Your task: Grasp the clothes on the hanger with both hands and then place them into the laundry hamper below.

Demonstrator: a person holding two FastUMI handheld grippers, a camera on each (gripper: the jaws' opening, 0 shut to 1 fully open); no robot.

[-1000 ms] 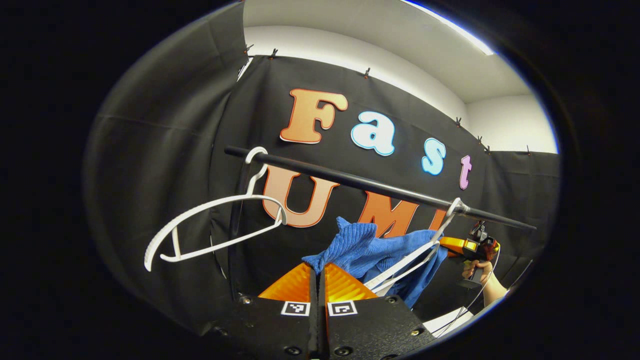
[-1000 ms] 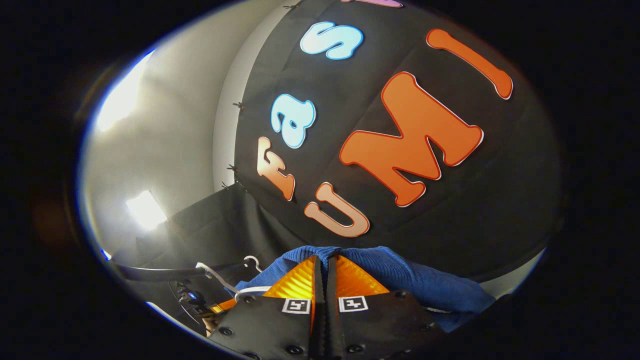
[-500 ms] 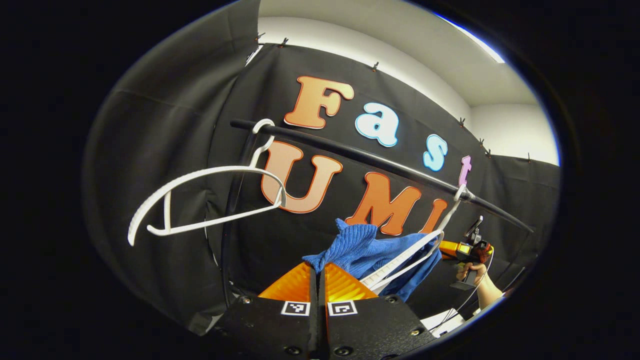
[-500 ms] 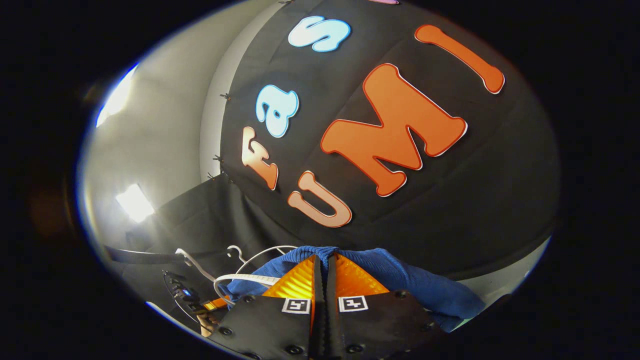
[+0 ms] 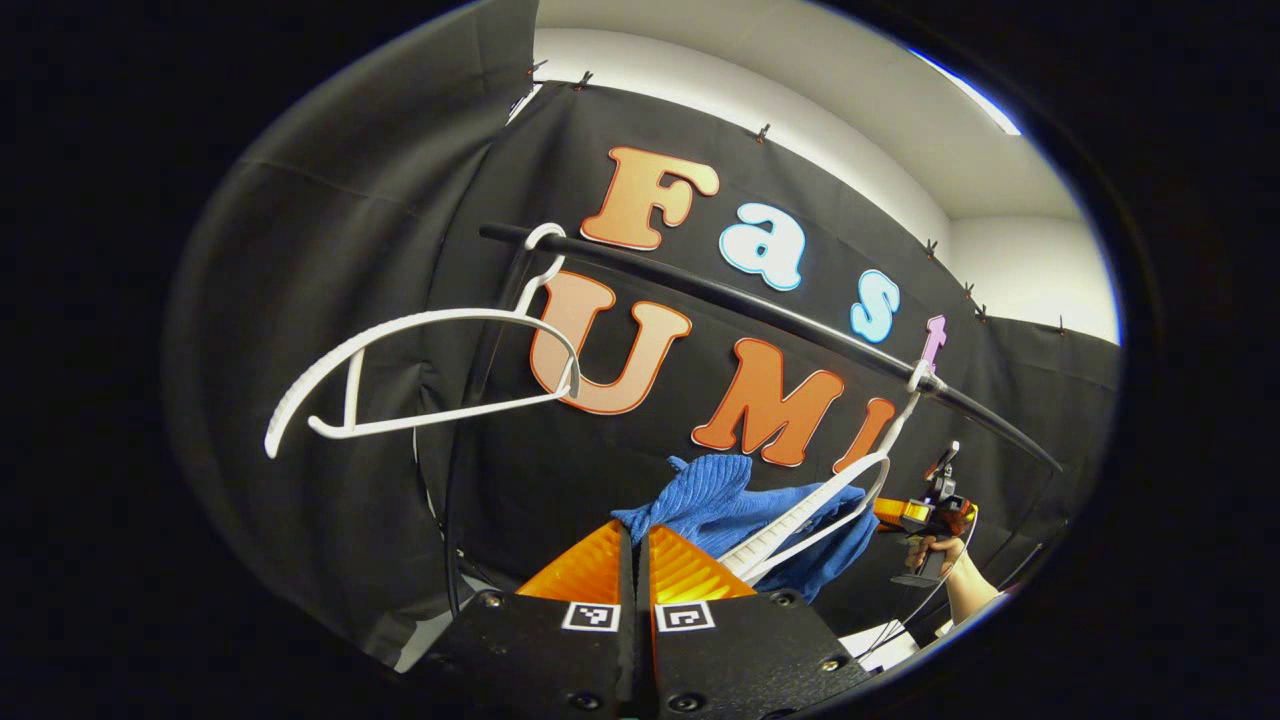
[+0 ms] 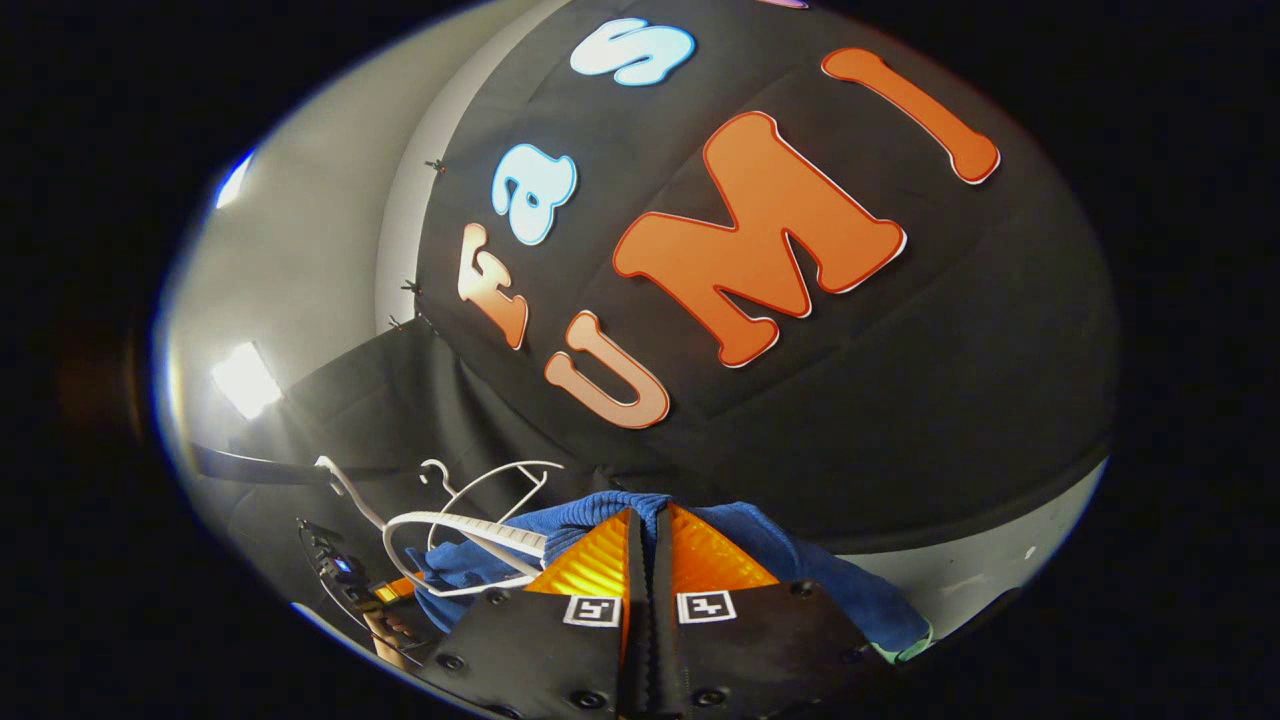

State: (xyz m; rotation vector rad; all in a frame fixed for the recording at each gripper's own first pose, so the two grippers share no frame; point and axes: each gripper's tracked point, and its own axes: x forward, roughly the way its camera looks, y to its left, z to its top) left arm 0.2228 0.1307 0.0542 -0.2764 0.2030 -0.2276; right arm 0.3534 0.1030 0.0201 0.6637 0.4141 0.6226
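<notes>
The blue knitted garment bunches just past the tips of my left gripper, which is shut on one end of it. A white hanger slants across the cloth, its hook on the black rail. In the left gripper view, the right gripper holds the garment's far end, with a hand under it. In the right gripper view, my right gripper is shut on the blue garment, which drapes to both sides. The white hanger lies at its left.
An empty white hanger hangs from the rail's left end and tilts; in the right gripper view this empty hanger sits behind the first. The rail runs off to the left. Black cloth walls close in behind and to the left.
Both grippers have come down with the garment: rail, hangers and wall sit higher in both views. The garment's hanger shows more clearly beside the cloth in the right gripper view.
</notes>
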